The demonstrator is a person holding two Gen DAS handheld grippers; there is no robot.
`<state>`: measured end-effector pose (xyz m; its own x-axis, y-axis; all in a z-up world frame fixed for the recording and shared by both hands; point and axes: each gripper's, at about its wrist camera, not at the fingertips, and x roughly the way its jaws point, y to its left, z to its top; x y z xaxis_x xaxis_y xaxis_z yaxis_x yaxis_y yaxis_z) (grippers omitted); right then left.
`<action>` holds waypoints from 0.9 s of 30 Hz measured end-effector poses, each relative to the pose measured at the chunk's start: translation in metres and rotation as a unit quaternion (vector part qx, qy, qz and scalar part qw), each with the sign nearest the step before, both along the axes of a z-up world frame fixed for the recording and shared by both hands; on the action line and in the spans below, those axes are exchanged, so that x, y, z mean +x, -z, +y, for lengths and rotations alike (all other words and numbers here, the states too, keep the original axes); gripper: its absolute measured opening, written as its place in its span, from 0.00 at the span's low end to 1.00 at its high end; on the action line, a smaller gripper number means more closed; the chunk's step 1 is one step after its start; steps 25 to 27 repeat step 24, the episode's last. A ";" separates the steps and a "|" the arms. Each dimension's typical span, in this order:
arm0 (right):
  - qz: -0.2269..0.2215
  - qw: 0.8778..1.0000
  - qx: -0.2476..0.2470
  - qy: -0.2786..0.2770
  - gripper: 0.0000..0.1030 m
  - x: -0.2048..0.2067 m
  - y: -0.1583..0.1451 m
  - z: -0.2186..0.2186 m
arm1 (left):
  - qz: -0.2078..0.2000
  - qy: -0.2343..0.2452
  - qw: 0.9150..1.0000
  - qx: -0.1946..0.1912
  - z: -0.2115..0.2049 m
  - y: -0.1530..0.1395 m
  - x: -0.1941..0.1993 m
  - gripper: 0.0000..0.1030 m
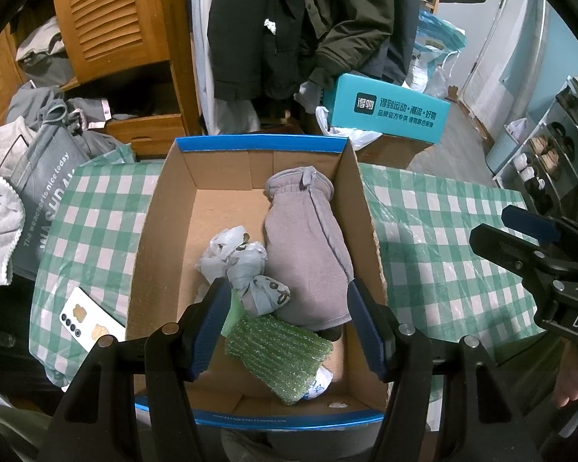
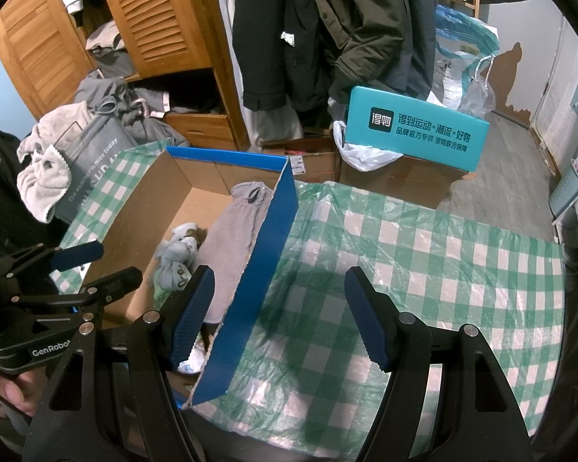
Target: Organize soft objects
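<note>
Left wrist view: left claw [image 1: 289,321] spread wide, holding nothing, hanging over the near end of the open cardboard box [image 1: 165,231] with blue rim. Inside the box, three soft things — grey glove [image 1: 308,246] lying lengthwise along the right wall, cuff toward the far end; knotted grey plastic bag [image 1: 246,269] just left of it, touching it; green sponge cloth [image 1: 277,354] at the near end, partly under the bag and the glove's tip. The left finger pad [image 1: 208,331] overlaps the bag and sponge edge in the frame; cannot tell if it touches. Box sits on the counter under a green-white check cloth [image 1: 435,254]. White phone [image 1: 84,319] flat on the cloth, left of the box. Right claw [image 1: 520,238] visible at the right edge, over the cloth, apart from the box. Teal box [image 1: 389,109] behind the counter, dark coats [image 1: 289,19] hanging above it, grey towel [image 1: 0,215] at far left.

Right wrist view: right claw [image 2: 279,317] also wide, nothing in it — it straddles the box's blue right wall [image 2: 266,269], left finger over the box interior, right finger over bare check cloth [image 2: 443,269]. Glove [image 2: 235,227] and grey bag [image 2: 177,258] seen inside the box. Left claw [image 2: 96,261] at the left edge, open, over the box's left side. Teal box [image 2: 416,131] beyond the counter.
</note>
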<state>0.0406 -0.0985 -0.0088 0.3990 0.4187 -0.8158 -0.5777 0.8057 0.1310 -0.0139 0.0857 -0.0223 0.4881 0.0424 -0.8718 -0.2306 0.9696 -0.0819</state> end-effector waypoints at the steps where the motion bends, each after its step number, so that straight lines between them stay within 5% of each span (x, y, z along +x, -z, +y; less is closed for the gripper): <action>1: 0.000 1.000 0.000 0.000 0.68 0.000 0.000 0.000 | 0.000 0.000 1.000 0.000 -0.002 0.000 0.000 0.62; 27: 0.000 1.000 0.000 0.000 0.68 0.000 0.001 -0.001 | -0.010 0.000 1.000 0.015 -0.002 -0.006 0.000 0.72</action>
